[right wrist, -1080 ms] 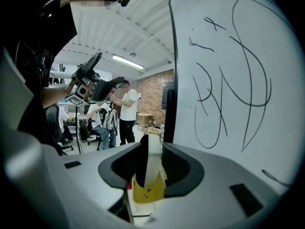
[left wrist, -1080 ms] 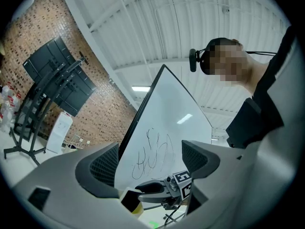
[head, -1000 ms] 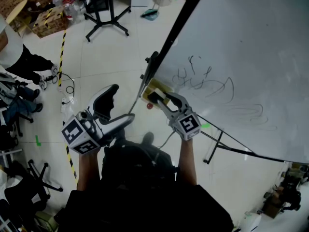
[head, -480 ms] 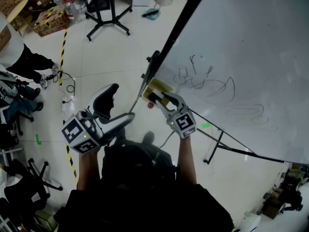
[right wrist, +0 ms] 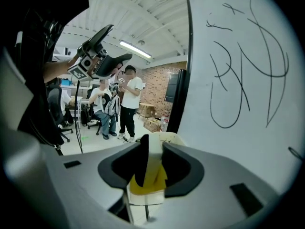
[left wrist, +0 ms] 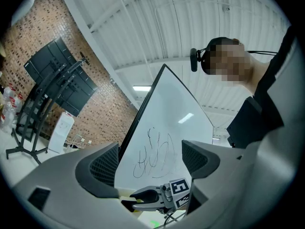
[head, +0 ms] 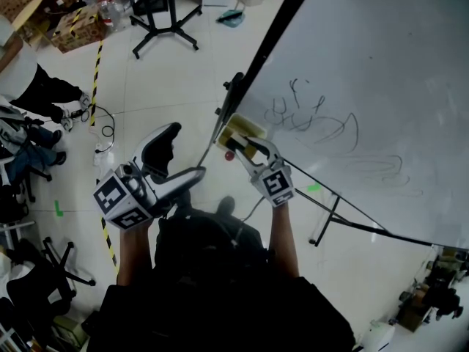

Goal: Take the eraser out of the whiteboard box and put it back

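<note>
The whiteboard [head: 381, 86] leans at the right, with black scribbles on it. A cream and yellow box [head: 245, 129] sits at its lower left corner. My right gripper [head: 245, 151] reaches down to that box. In the right gripper view its jaws [right wrist: 152, 159] press on a white and yellow eraser [right wrist: 151, 178], and the box's cream rim [right wrist: 167, 138] shows just beyond. My left gripper [head: 178, 161] hangs left of the board, jaws wide apart and empty. The left gripper view looks between its jaws [left wrist: 150, 161] at the board [left wrist: 162, 128] and the right gripper [left wrist: 150, 197].
A black wheeled stand [head: 157, 28] is on the floor far behind. Yellow-black tape [head: 94, 72] runs along the left, beside chairs and cables. The board's dark leg [head: 330, 218] slants right of my right arm. People [right wrist: 126, 99] stand and sit in the room behind.
My right gripper has edged with the eraser toward the box at the board's corner and rolled a little. The left gripper has kept still.
</note>
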The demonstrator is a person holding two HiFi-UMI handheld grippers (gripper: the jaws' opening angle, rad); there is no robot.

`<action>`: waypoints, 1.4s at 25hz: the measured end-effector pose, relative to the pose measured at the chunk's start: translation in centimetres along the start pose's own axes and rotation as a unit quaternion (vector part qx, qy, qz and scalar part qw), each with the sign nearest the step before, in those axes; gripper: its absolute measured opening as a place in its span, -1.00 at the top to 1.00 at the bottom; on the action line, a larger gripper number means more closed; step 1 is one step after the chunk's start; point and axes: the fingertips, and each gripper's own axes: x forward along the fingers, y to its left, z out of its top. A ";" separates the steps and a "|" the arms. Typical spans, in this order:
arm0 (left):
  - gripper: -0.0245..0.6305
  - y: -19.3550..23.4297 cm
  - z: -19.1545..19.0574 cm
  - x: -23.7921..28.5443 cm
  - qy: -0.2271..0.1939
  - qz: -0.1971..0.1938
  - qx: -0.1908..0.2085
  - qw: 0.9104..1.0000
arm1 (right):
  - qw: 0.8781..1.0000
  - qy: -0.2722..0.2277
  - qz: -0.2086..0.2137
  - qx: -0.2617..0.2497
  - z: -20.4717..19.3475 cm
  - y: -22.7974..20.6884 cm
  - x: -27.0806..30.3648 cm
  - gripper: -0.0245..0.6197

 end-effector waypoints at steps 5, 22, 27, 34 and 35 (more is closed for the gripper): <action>-0.34 -0.1 0.0 0.2 0.002 0.000 0.001 1.000 | 1.000 0.007 -0.012 -0.019 -0.2 0.1 0.2 0.40; -0.34 -0.8 -0.5 1.3 0.016 -0.008 0.003 1.000 | 0.996 -0.065 -0.035 0.047 3.7 -1.9 -2.8 0.26; -0.34 -1.2 -0.9 1.8 0.021 -0.004 0.006 1.000 | 0.990 -0.113 -0.035 0.070 6.0 -2.8 -4.7 0.26; -0.34 -2.6 -1.6 2.5 0.031 0.013 0.014 0.999 | 0.980 -0.177 -0.028 0.091 8.9 -3.5 -8.6 0.27; -0.34 -2.9 -1.8 2.7 0.033 0.016 0.015 0.999 | 0.978 -0.186 -0.025 0.091 9.4 -3.5 -9.2 0.28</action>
